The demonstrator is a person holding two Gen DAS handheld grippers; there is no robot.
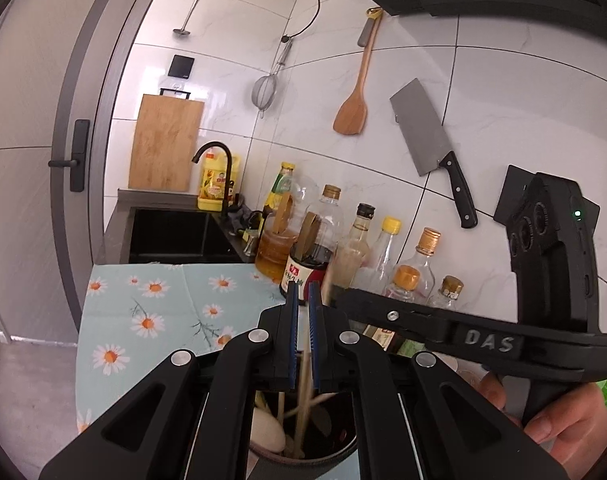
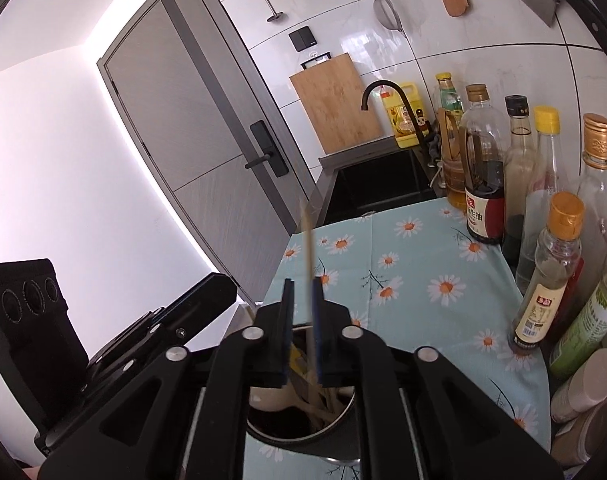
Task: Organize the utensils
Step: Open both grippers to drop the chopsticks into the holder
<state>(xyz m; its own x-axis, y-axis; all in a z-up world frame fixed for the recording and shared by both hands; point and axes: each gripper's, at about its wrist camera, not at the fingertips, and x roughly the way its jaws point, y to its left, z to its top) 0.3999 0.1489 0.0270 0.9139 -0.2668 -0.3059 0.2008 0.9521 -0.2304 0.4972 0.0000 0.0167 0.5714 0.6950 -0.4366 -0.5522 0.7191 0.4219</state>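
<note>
Right claw (image 2: 303, 300) slightly parted around a thin wooden chopstick (image 2: 308, 248) above the round metal holder (image 2: 343, 412); left claw (image 1: 302, 300) nearly shut, empty.

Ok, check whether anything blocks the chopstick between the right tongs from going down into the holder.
Nothing visible blocks it. The chopstick stands between the right tongs, directly over the open holder. A white spoon and other chopsticks already lie inside, but there looks to be room beside them.
</note>
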